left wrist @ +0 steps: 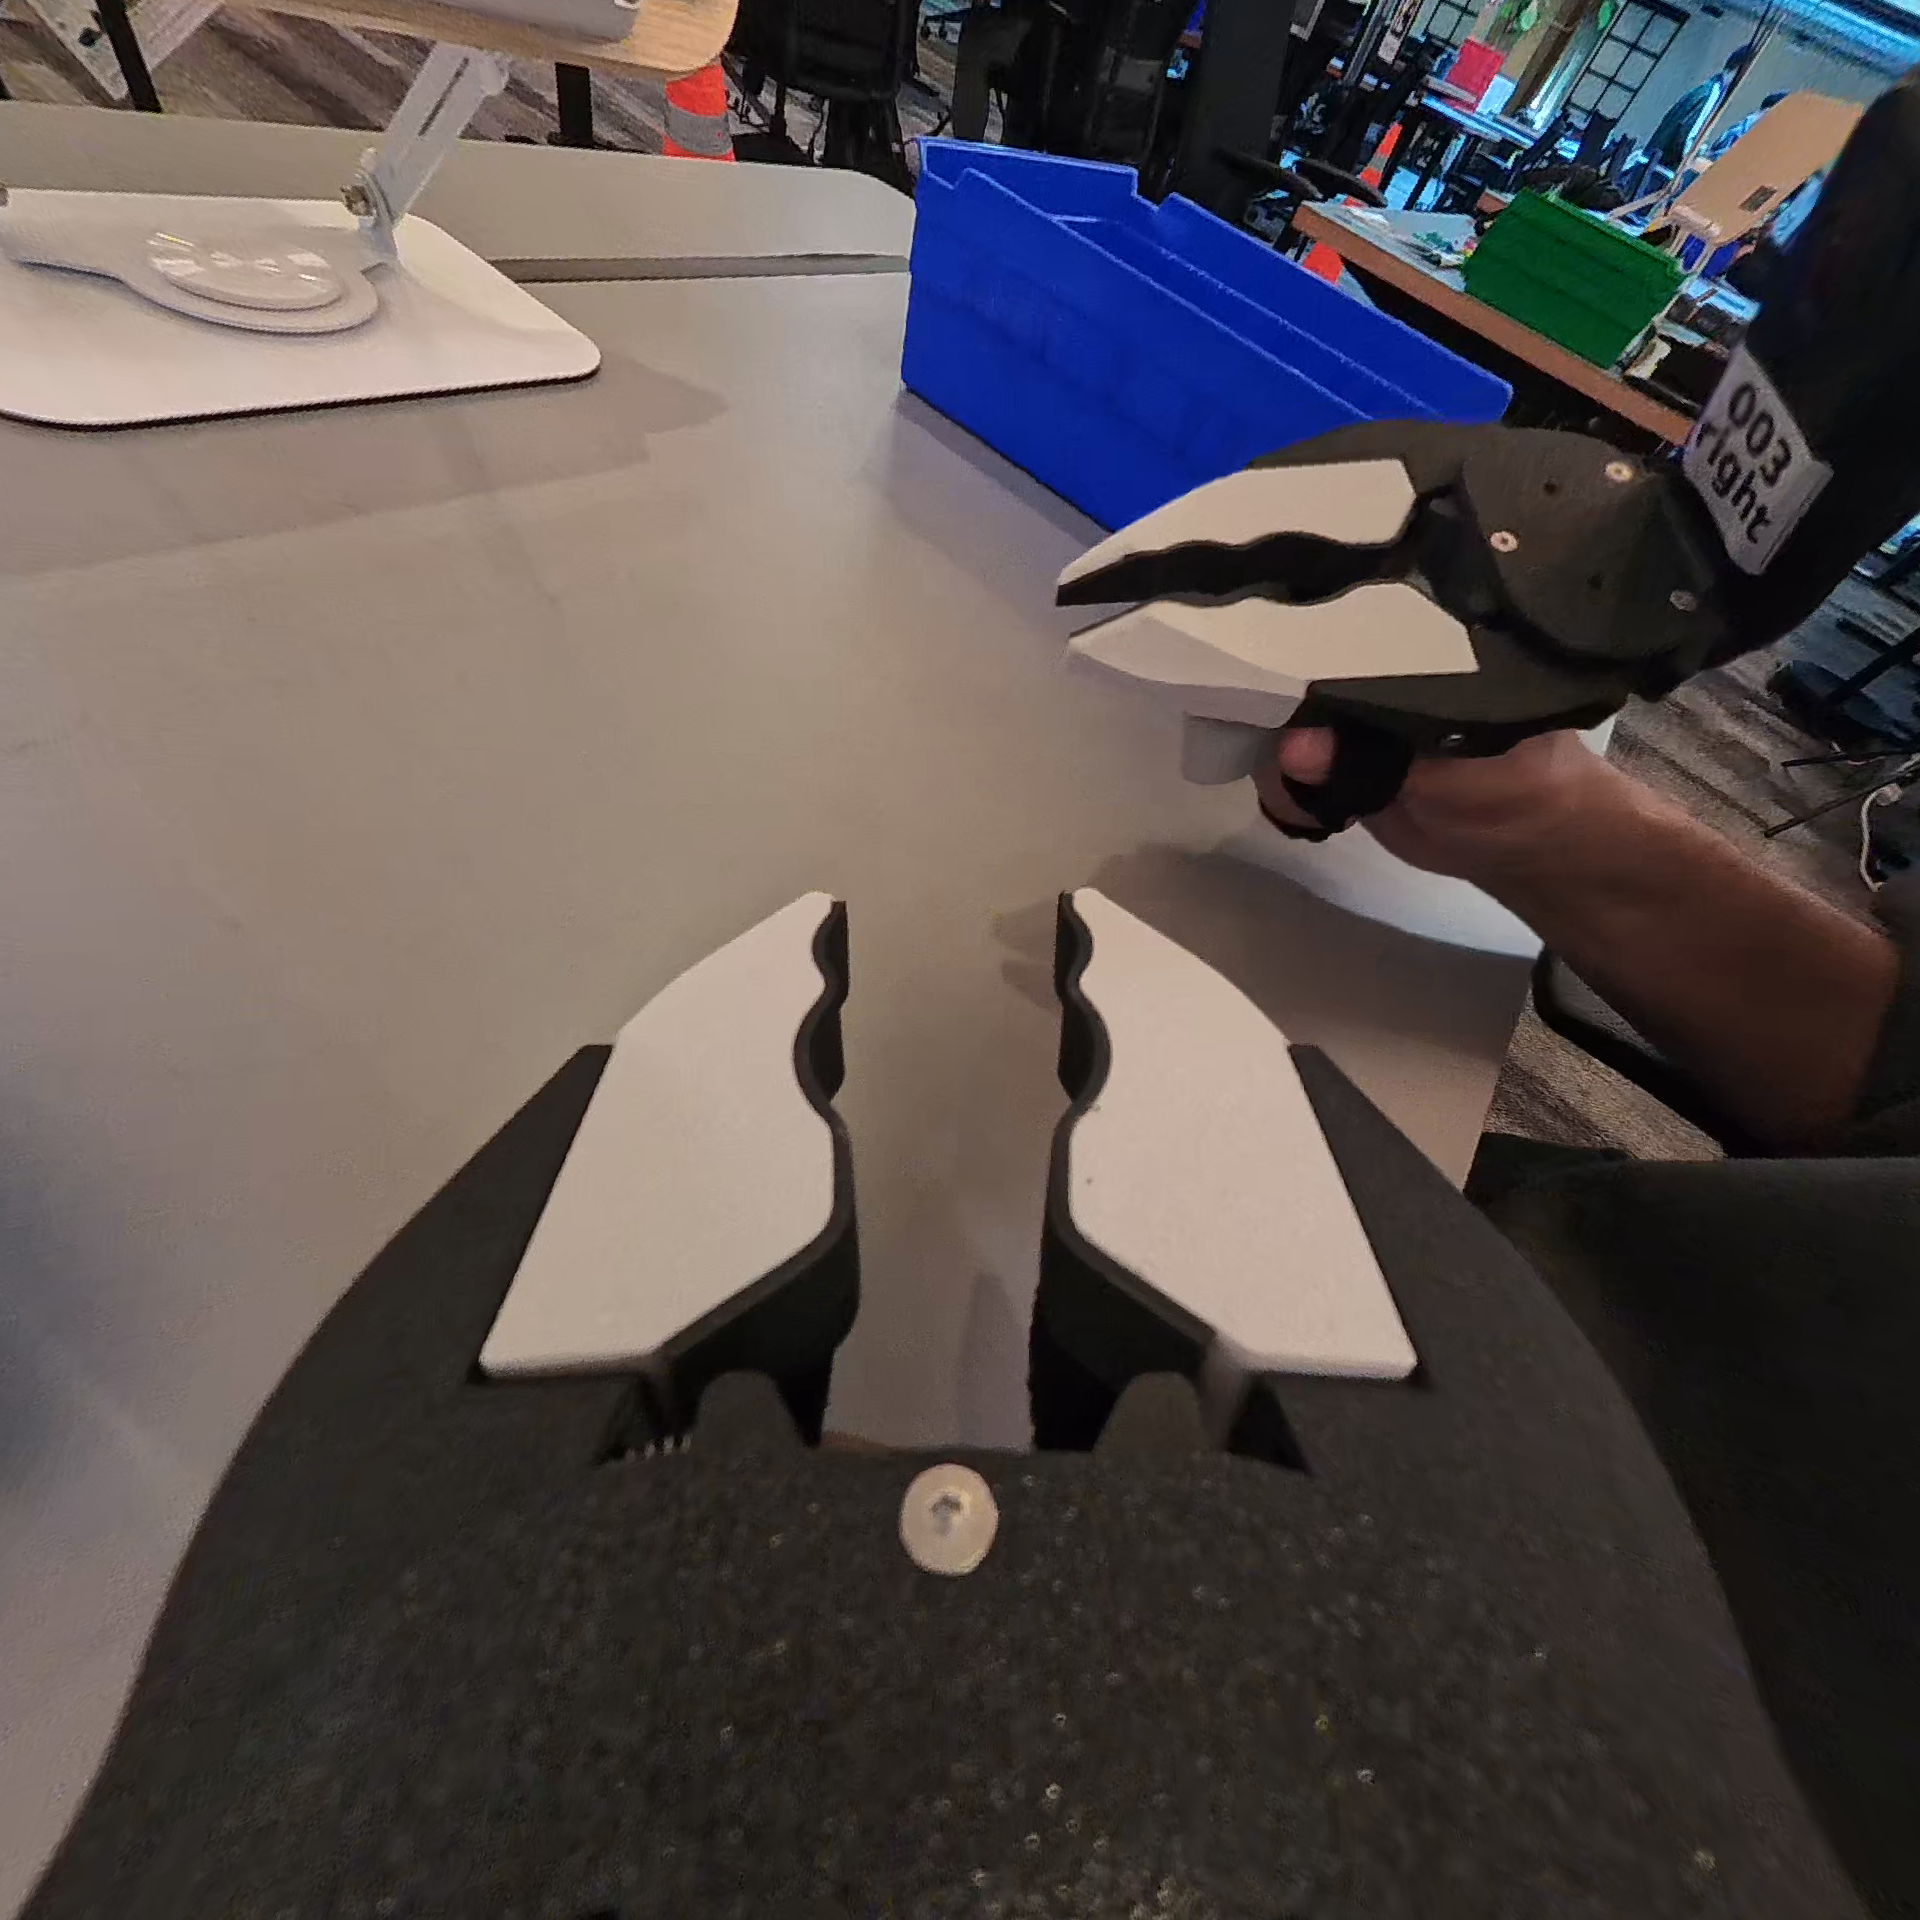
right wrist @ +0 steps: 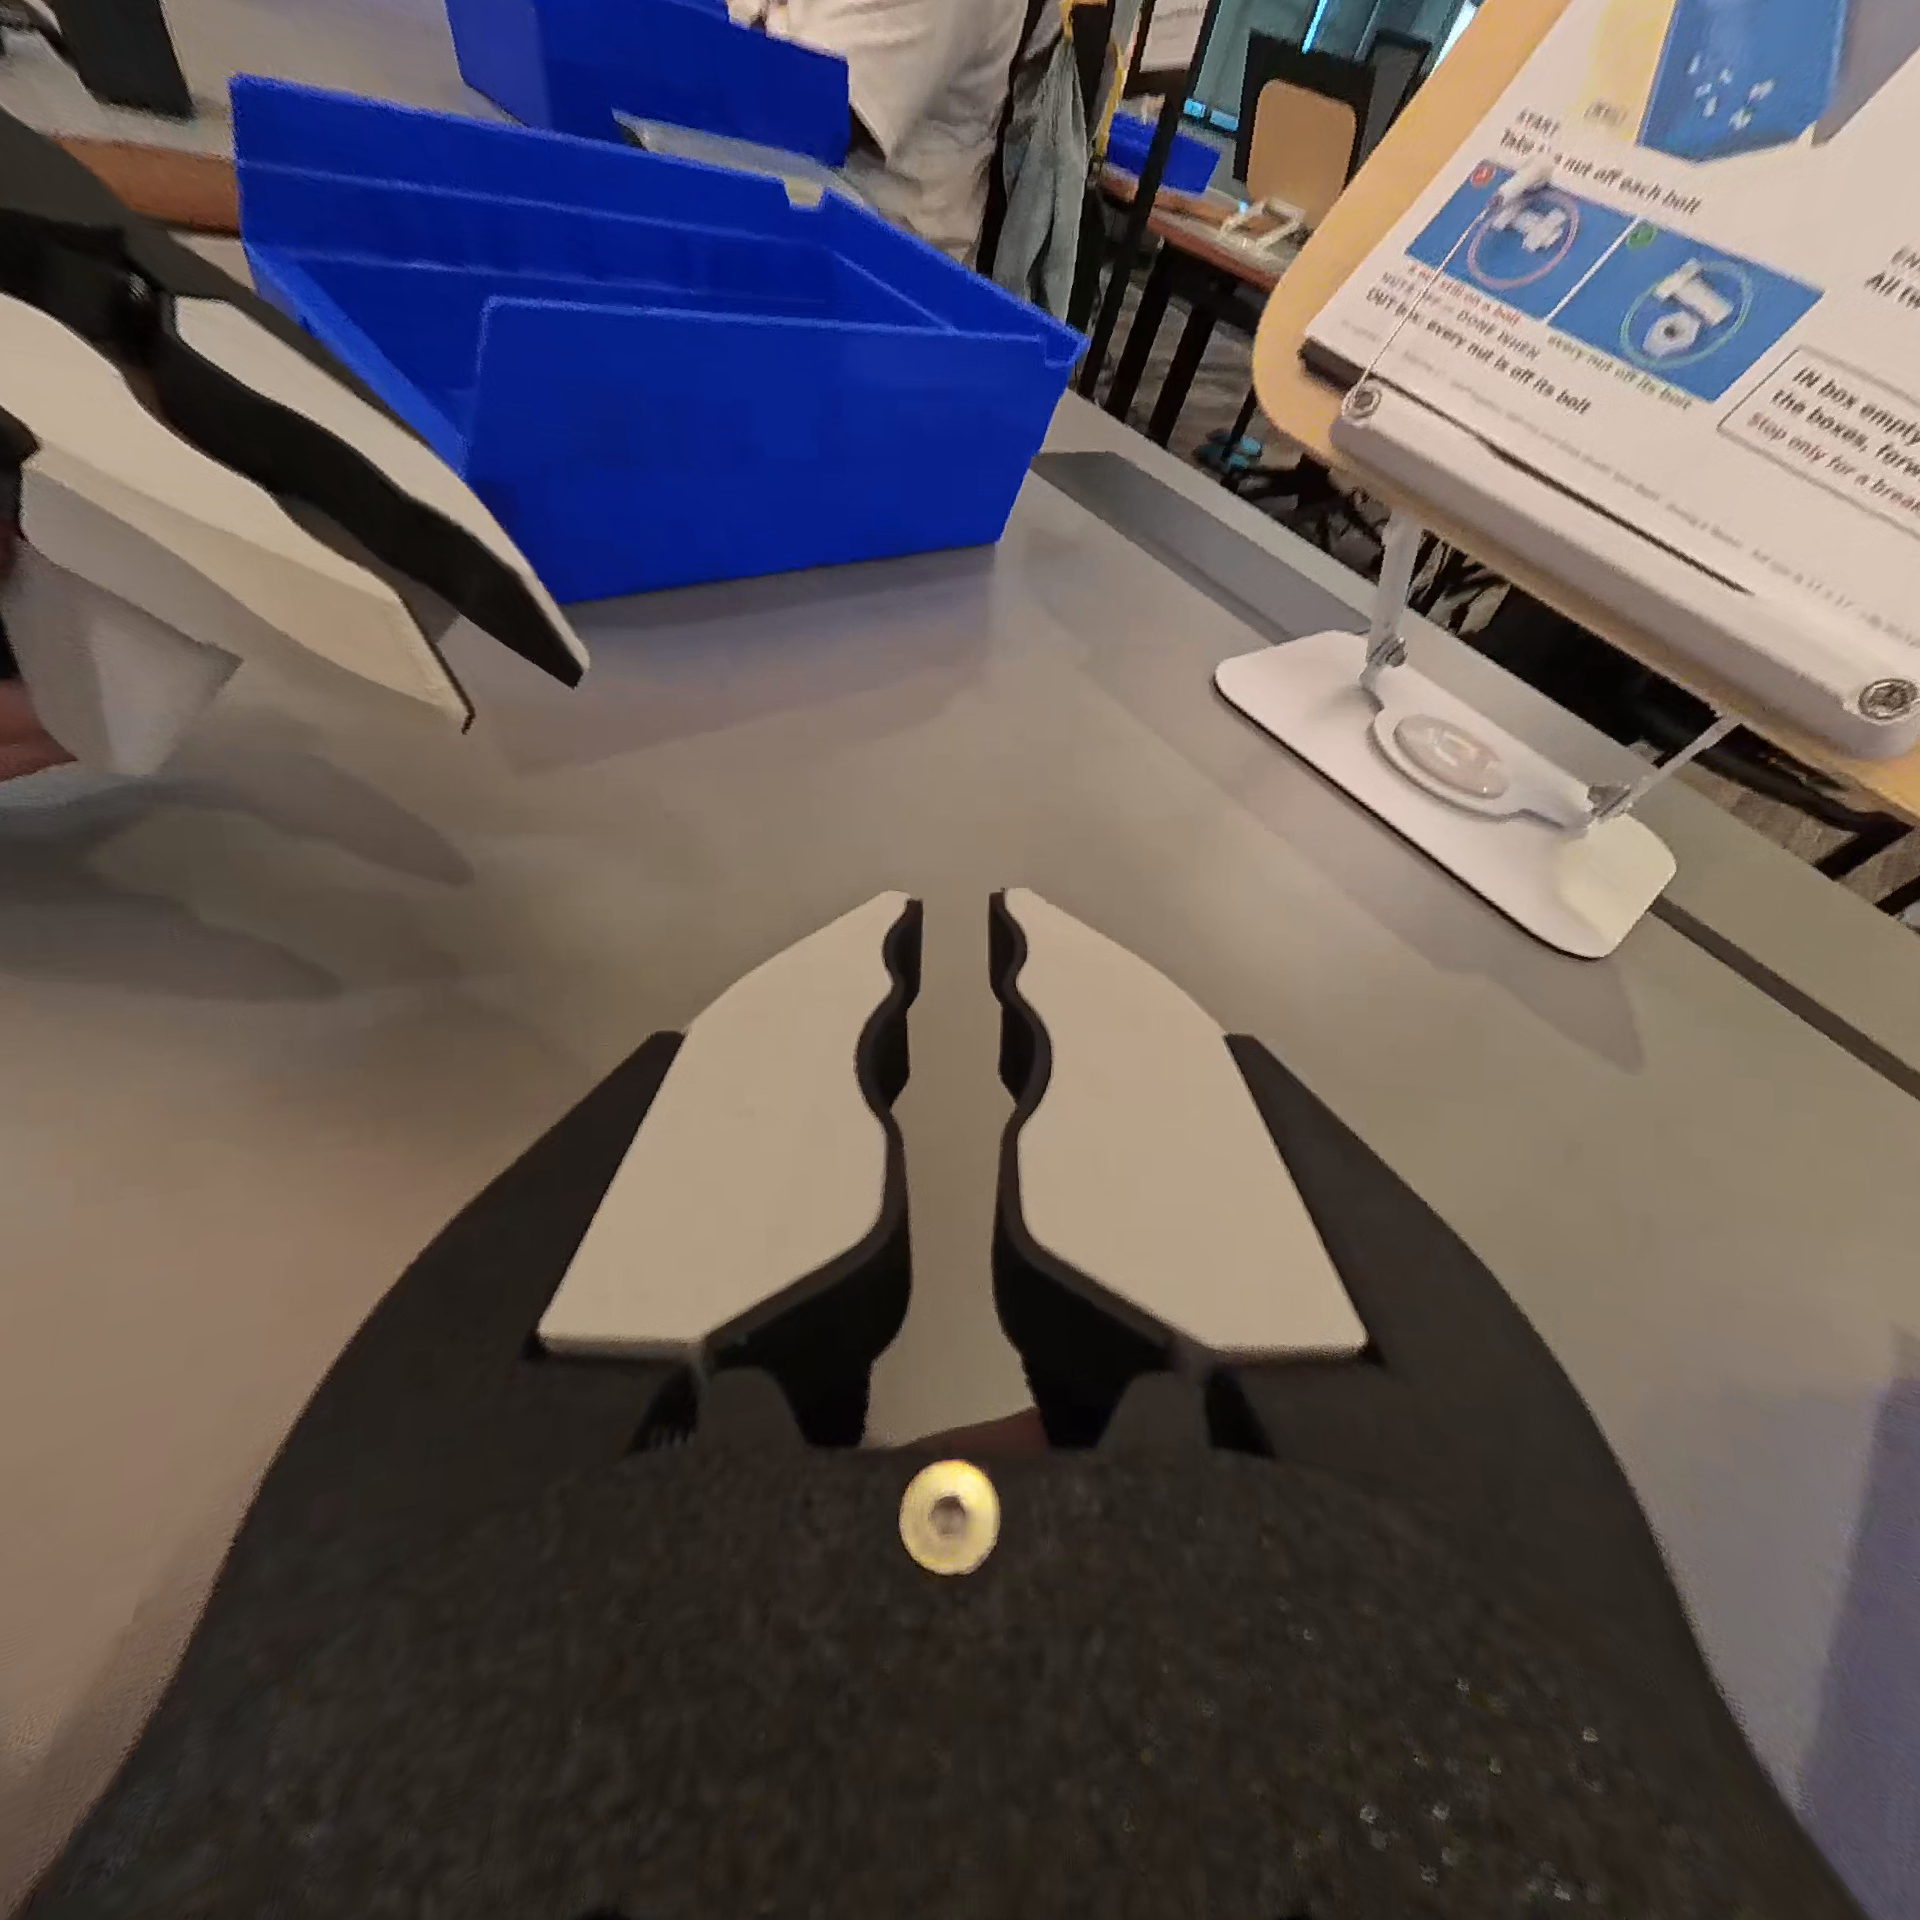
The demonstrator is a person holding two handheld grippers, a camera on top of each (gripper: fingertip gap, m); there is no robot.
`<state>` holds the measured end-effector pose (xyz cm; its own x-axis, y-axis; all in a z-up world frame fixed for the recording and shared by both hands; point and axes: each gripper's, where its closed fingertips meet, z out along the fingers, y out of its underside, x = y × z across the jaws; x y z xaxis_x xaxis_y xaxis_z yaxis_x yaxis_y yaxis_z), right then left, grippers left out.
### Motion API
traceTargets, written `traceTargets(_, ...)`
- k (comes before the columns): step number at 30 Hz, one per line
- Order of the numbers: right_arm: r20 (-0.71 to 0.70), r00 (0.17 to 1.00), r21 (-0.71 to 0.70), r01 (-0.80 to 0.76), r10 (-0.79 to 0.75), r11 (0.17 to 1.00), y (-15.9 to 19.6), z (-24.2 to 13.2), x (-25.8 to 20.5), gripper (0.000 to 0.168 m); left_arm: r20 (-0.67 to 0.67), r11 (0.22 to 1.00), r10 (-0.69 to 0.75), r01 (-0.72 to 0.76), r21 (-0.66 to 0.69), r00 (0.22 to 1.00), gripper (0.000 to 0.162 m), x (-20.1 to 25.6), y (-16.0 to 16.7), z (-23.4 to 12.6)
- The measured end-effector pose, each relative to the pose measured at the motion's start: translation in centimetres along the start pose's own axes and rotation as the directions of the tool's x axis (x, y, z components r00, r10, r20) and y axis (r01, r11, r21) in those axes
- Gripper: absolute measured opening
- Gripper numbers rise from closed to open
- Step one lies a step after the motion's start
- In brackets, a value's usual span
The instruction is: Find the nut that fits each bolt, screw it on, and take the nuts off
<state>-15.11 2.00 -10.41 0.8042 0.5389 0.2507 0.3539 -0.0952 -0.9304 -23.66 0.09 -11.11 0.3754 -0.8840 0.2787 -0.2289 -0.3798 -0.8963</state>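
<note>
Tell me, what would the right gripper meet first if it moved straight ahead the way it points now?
Probably only the bare grey table. The right gripper points between the blue bin and the white stand.

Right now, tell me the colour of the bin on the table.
Bright blue bin; the right wrist view shows it best.

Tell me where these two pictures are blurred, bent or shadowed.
Left wrist view: mostly sharp; wide-angle bending curves the grey table edge and blue bin; soft shadow beneath the right tongs. Right wrist view: the left tongs smear with motion blur, picture edges soften, faint sheen on the table by the stand base.
</note>
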Motion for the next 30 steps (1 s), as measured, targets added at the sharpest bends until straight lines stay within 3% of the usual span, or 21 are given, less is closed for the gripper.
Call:
traceTargets(8,-0.007,0.998,0.064,-0.066,0.066,0.996,0.6,-1.3,0.6,0.007,0.072,0.999,0.04,-0.039,-0.02,0.997,0.038,-1.2,-1.6,-3.8)
traceTargets(12,-0.014,0.992,0.144,-0.124,0.127,0.982,0.1,-2.3,1.4,0.003,0.306,0.981,0.153,-0.108,-0.16,0.94,0.038,-6.3,-2.1,-8.8)
traceTargets(17,0.008,0.983,0.205,-0.18,0.182,0.962,-0.2,-3.2,1.9,0.002,0.508,0.943,0.232,-0.064,-0.327,0.83,0.034,-14.6,-4.6,-13.7)
traceTargets(21,0.026,0.982,0.204,-0.187,0.186,0.961,-0.2,-3.2,1.7,0.002,0.599,0.848,0.327,0.053,-0.527,0.731,0.033,-23.5,-4.7,-14.1)
traceTargets(26,0.042,0.978,0.212,-0.208,0.204,0.955,-0.2,-3.4,1.8,0.002,0.575,0.663,0.356,0.234,-0.711,0.737,0.033,-31.8,-2.0,-12.6)
traceTargets(30,0.055,0.973,0.219,-0.23,0.223,0.948,-0.2,-3.5,2.0,0.002,0.58,0.539,0.31,0.364,-0.76,0.753,0.032,-34.8,0.8,-12.5)
